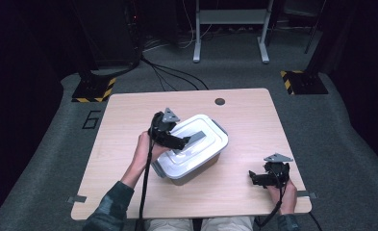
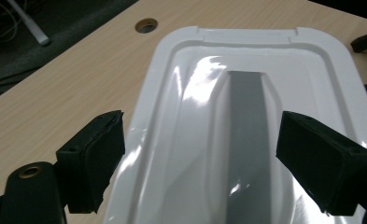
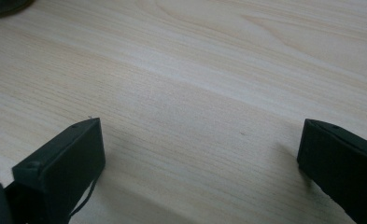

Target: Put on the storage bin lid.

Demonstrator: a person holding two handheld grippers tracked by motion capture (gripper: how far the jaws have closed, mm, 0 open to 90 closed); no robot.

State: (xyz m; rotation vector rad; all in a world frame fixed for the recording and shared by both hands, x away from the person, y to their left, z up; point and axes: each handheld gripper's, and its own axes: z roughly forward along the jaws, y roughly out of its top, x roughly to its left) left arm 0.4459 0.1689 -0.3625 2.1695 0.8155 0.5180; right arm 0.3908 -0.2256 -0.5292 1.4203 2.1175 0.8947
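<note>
A white lidded plastic container [image 1: 196, 147] with a grey handle strip [image 1: 192, 138] on its lid stands in the middle of the wooden table [image 1: 129, 144]. My left gripper [image 1: 182, 142] hovers open over the lid's near-left end. In the left gripper view its two jaws straddle the white lid [image 2: 181, 116] and the grey handle [image 2: 249, 140], without touching them. My right gripper [image 1: 258, 179] stands open low over bare wood near the table's front right corner. In the right gripper view its black jaws are spread wide above the wood grain [image 3: 195, 93].
A round cable hole [image 1: 220, 101] sits near the table's far edge. Grey clasps [image 1: 220, 126] stick out at the container's far right end. Beyond the table are carpet, cables and a white stand's legs [image 1: 230, 33]. Bare table lies left and right of the container.
</note>
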